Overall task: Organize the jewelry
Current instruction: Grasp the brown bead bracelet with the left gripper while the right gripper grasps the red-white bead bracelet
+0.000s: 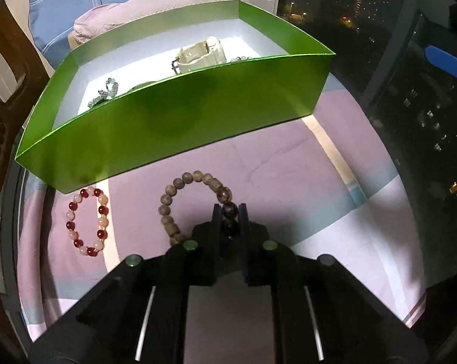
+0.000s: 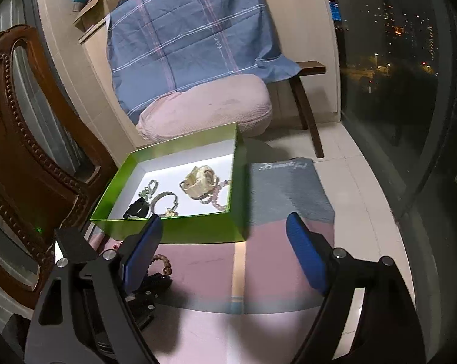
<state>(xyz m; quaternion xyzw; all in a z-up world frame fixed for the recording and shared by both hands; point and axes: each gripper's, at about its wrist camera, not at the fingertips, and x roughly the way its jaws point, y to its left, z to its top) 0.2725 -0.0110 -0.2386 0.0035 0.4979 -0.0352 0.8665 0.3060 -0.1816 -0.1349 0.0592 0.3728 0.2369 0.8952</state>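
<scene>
The left gripper (image 1: 230, 212) is clamped on the brown bead bracelet (image 1: 180, 200). The green box (image 1: 174, 127) lies just beyond it. The right gripper (image 2: 225, 236) hangs wide open and empty, farther off.

Pink cloth (image 1: 289, 163), green box (image 1: 168, 127), two bead bracelets (image 1: 87, 223), apparently flat

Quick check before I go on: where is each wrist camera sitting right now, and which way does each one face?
Left wrist: low over the pink cloth, facing the green box; the left hand-held gripper is shut on the brown bead bracelet.
Right wrist: higher and further back, facing box and chair; the right hand-held gripper stands open, empty.
Shared: box, cream watch, brown bracelet, left gripper.
</scene>
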